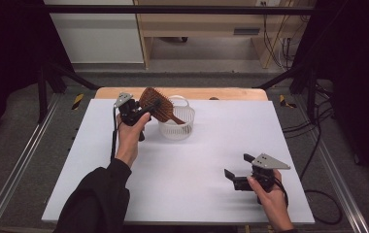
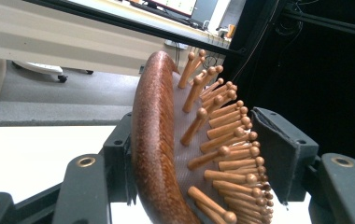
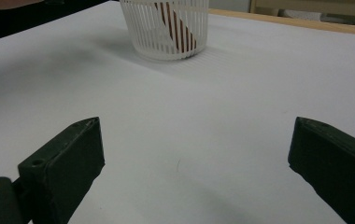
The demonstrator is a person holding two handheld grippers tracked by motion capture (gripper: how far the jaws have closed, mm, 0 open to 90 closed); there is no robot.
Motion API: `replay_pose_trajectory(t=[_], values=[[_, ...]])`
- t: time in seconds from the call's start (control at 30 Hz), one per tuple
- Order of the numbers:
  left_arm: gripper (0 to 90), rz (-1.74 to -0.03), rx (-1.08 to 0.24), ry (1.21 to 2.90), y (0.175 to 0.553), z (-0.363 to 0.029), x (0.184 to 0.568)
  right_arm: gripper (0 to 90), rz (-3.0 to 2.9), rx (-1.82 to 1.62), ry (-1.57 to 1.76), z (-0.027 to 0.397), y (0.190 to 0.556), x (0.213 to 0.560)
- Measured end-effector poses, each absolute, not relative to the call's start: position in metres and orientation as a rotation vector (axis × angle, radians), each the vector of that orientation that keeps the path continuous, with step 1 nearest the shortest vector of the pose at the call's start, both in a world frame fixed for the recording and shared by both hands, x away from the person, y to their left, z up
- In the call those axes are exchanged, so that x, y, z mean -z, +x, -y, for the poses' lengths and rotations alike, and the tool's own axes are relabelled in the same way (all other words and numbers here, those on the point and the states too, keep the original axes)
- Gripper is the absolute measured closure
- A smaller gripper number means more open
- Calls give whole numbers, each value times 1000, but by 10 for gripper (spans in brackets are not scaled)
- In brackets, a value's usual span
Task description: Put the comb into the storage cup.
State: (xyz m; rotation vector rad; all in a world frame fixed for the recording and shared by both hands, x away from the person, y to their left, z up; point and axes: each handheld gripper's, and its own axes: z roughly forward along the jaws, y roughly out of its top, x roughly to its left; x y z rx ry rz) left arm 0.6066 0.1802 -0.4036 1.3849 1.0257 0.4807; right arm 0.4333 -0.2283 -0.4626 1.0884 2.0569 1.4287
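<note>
Hairbrush [image 2: 159,140] half in the white basket [image 1: 180,130], left gripper [image 1: 141,110] loosely around its head.
Let go carelessly and it could tip the light basket; right gripper [image 1: 241,174] rests wide, empty.

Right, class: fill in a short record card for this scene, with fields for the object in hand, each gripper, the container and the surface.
object in hand: wooden hairbrush, handle down in the basket
left gripper: around the brush head; one jaw against its back, a gap between the bristles and the other jaw
right gripper: jaws wide apart, nothing between them, near the front right of the table
container: white slatted basket, upright, near the far edge
surface: white table
</note>
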Motion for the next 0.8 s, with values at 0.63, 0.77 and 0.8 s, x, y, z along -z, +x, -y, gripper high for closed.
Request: replay_pose_trajectory(t=[0.63, 0.77, 0.8], values=[[361, -1019, -499, 1393, 606, -181, 403, 39, -2071, -1425, 1084, 227, 434, 464], [353, -1022, -502, 1385, 606, -181, 403, 39, -2071, -1426, 1085, 227, 434, 464], [352, -1023, -503, 1384, 606, -181, 403, 39, -2071, -1425, 1085, 227, 434, 464]])
